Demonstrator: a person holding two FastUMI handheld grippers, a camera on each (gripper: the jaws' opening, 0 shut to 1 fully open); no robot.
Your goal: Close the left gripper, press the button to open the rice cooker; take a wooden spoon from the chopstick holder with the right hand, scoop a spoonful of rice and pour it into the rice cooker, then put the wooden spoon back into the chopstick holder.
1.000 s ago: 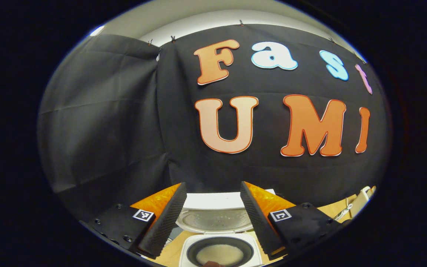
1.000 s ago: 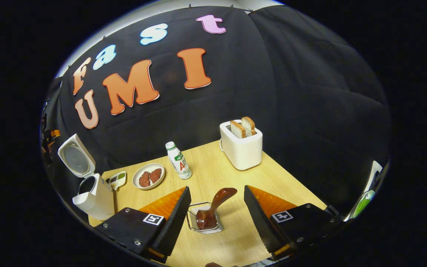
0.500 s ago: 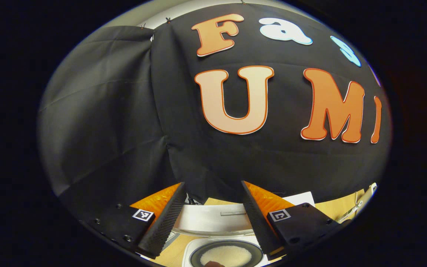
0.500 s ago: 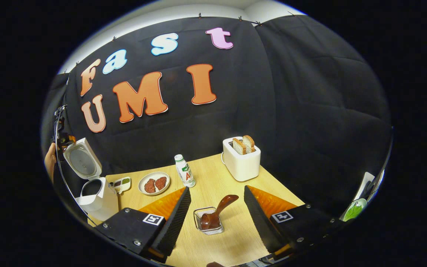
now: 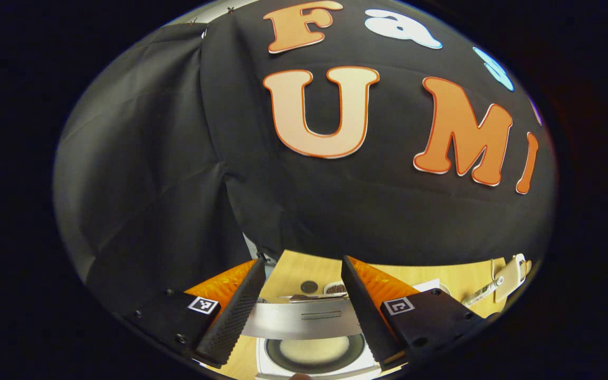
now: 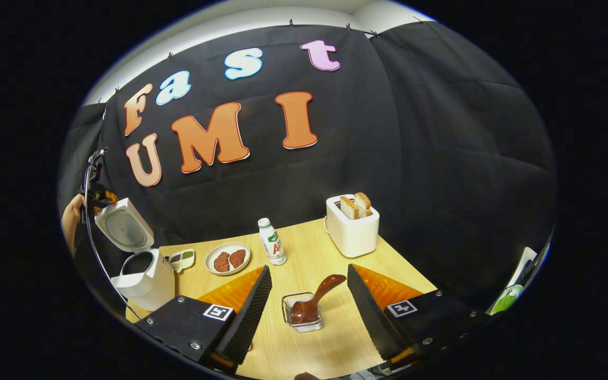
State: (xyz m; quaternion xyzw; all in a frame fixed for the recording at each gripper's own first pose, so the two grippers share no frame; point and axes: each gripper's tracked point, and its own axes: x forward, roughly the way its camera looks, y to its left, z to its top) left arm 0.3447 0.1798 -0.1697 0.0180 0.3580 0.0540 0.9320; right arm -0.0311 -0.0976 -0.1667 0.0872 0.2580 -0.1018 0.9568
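The white rice cooker (image 6: 143,277) stands at the table's left with its lid (image 6: 124,229) raised and tilted forward. My left gripper (image 6: 97,192) is behind the lid's top edge, held by a hand (image 6: 72,216). In the left gripper view that gripper (image 5: 301,261) is open; between its fingers lie the lid's outer edge (image 5: 302,319) and the pot of rice (image 5: 309,351) below. The brown wooden spoon (image 6: 314,298) leans in the wire chopstick holder (image 6: 300,323). My right gripper (image 6: 309,268) is open above it, apart from the spoon.
On the wooden table (image 6: 304,248) stand a white toaster (image 6: 352,232) with two bread slices, a small bottle (image 6: 272,241), a plate of meat patties (image 6: 227,258) and a small dish (image 6: 182,258). A pale tool (image 5: 504,272) lies at the right.
The left gripper's view has swung down over the lid, which now shows its outer edge instead of its inner face. The right gripper drew back slightly; the spoon stays in the holder.
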